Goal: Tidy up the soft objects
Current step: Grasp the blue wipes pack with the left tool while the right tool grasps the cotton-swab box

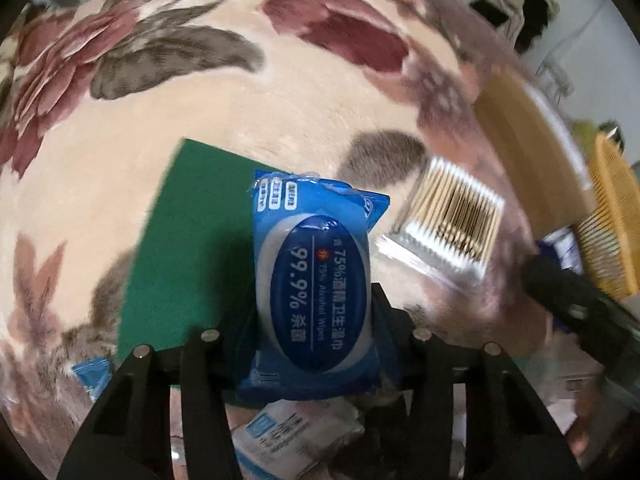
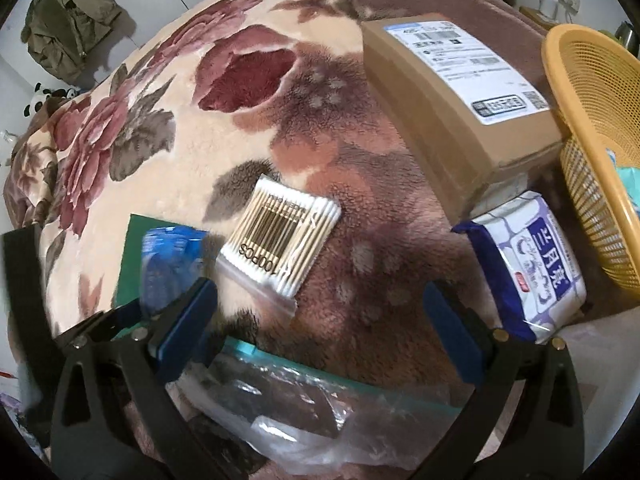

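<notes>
a: left gripper?
b: clamped on the blue wipes pack, which lies over the green mat on the floral blanket.
a: the right gripper?
b: jaws spread, nothing between — above a clear bag. the cotton swabs lie just beyond, then the tissue pack, cardboard box, yellow basket.

Cardboard box on floral blanket; jacket, perhaps, hangs behind.

Blue pack of wipes on a green mat.
Bagged cotton swabs lie just beside it; a purple tissue pack rests well apart.
</notes>
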{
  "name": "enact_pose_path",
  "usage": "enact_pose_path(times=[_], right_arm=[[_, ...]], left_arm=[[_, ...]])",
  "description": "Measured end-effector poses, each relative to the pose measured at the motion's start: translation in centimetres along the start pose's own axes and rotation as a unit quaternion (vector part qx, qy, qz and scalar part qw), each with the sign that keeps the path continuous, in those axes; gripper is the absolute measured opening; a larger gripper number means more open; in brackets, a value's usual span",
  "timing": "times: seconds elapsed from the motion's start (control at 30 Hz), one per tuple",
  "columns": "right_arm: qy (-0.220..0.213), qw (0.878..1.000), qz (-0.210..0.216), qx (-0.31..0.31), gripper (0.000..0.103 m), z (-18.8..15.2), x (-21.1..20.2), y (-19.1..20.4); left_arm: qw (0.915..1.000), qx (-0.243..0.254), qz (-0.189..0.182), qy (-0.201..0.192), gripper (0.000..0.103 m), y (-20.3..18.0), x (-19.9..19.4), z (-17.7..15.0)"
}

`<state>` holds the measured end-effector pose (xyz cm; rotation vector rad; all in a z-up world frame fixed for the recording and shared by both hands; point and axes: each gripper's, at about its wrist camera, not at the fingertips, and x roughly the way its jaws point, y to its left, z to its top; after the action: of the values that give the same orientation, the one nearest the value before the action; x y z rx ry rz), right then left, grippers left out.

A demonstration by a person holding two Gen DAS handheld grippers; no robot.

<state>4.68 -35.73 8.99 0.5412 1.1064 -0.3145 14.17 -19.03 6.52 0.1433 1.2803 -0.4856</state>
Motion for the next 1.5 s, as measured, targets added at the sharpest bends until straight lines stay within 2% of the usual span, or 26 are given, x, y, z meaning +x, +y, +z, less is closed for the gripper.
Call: enact_pose_path(times=[0.13, 0.4, 0.5, 0.6, 0.77, 0.83, 0.9, 1.0, 1.07, 1.1, 1.13, 1.17, 1.33, 1.5], right_arm=[[0.003, 1.0, -0.012, -0.002, 0.103, 0.7, 1.0, 1.3], [0.007, 0.996, -0.045, -0.08, 0.103, 4.5, 4.2, 4.3], [0.022, 0.995, -0.03, -0.091, 0.103, 5.7, 5.7, 4.5], [0.05, 0.992, -0.008, -0.113, 0.103, 5.0, 6.7, 5.0], [0.078, 0.983, 0.028, -0.161, 0.103, 1.0, 5.6, 6.3], [0.074, 0.98, 0.012, -0.182, 0.103, 0.3, 5.3, 6.9], [0.062, 0.977, -0.029, -0.204, 0.103, 0.2, 5.5, 7.5], [0.072, 0.975, -0.058, -0.2, 0.103, 0.7, 6.7, 8.1], [0.096, 0.975, -0.058, -0.192, 0.1, 0.6, 7.7, 8.4], [0.105, 0.974, -0.059, -0.191, 0.094, 0.4, 8.2, 8.5], [0.102, 0.972, -0.079, -0.195, 0.078, 0.1, 8.4, 8.7], [0.094, 0.971, -0.095, -0.199, 0.075, 0.1, 8.5, 8.7], [0.052, 0.982, -0.058, -0.173, 0.074, 0.1, 5.8, 7.9], [0.036, 0.984, -0.04, -0.173, 0.074, -0.3, 2.7, 7.8]], left_arm=[[0.9995, -0.018, -0.005, -0.023, 0.051, 2.6, -2.1, -0.1], [0.999, -0.043, -0.001, -0.013, 0.051, 7.6, -2.6, -0.1], [0.9988, -0.047, -0.005, -0.014, 0.052, 8.2, -2.7, -0.3], [0.9988, -0.047, -0.009, -0.014, 0.052, 8.3, -2.8, -0.5], [0.9989, -0.046, -0.007, -0.009, 0.052, 8.1, -2.5, -0.7], [0.9989, -0.046, -0.008, -0.008, 0.052, 7.9, -2.4, -0.7], [0.9989, -0.046, -0.007, -0.008, 0.052, 7.8, -2.4, -0.8], [0.9987, -0.049, -0.007, -0.007, 0.052, 7.9, -2.5, -1.0], [0.9988, -0.049, -0.003, -0.006, 0.052, 8.0, -2.6, -1.0], [0.9988, -0.049, -0.002, -0.006, 0.052, 8.1, -2.7, -1.0], [0.9988, -0.049, -0.001, -0.006, 0.052, 8.3, -2.8, -1.0], [0.9988, -0.049, 0.0, -0.008, 0.052, 8.4, -2.9, -1.1], [0.9986, -0.052, 0.004, -0.011, 0.052, 8.7, -3.5, -1.4], [0.9982, -0.057, 0.001, -0.017, 0.052, 8.6, -4.7, -1.9]])
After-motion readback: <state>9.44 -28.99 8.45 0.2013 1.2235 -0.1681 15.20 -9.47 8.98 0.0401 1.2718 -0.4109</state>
